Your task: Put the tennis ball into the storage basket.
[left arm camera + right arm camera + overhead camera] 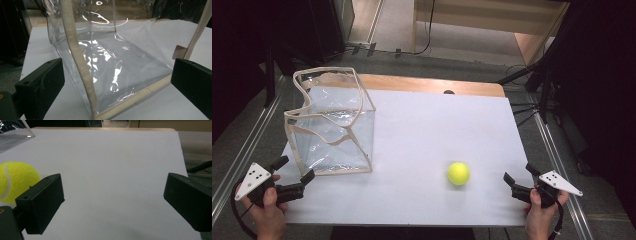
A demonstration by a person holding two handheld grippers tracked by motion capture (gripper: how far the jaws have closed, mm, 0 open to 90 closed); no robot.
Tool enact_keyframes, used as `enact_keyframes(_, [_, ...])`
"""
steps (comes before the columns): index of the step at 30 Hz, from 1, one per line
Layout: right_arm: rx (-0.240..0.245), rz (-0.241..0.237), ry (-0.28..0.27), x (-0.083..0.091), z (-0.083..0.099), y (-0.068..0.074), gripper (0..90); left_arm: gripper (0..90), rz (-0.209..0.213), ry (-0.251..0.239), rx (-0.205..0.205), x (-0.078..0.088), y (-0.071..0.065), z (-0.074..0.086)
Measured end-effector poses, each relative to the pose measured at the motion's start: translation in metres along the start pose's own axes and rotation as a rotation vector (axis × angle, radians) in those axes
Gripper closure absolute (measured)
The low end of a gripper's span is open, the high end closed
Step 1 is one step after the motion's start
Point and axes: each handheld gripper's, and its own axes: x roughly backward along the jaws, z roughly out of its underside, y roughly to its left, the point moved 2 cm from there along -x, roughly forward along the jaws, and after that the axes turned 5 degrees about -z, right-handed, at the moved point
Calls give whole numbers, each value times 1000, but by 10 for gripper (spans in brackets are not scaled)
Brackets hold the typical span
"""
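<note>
On white tabletop [422, 130]: fuzzy yellow ball [458, 173], crinkled clear cube bag [332, 125]; both claws [294, 172] [518, 177] apart, empty.

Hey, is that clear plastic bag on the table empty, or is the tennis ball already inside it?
Empty. The clear plastic bag stands open-topped with nothing visible through its walls, and the tennis ball lies apart on the white table.

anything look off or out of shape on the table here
The clear bag at the table's left looks askew: its beige-trimmed rim sags and buckles inward, so the mouth is crumpled rather than square. The tennis ball lies loose on the white sheet, apart from both open tools. Nothing looks spilled or broken.
</note>
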Motion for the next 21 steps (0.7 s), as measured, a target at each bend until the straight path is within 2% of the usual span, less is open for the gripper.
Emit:
enact_keyframes(4, [11, 7, 15, -1, -2, 4, 20, 0, 1, -1, -3, -1, 0, 0])
enact_keyframes(7, [31, -29, 20, -1, -6, 9, 20, 0, 7, -10, 4, -1, 0, 0])
enact_keyframes(9, [38, -37, 24, 0, -8, 12, 21, 0, 6, -4, -1, 0, 1, 0])
enact_keyframes(10, [56, -51, 23, -1, -11, 17, 21, 0, 6, -5, -1, 0, 0, 0])
enact_keyframes(14, [74, -86, 39, -3, -16, 26, 21, 0, 7, -5, -3, 0, 0, 1])
enact_keyframes(15, [76, -99, 51, -4, -20, 32, 21, 0, 8, -6, -2, 0, 0, 1])
enact_keyframes(21, [107, -128, 73, -9, -30, 49, 21, 0, 9, -3, -4, 0, 0, 1])
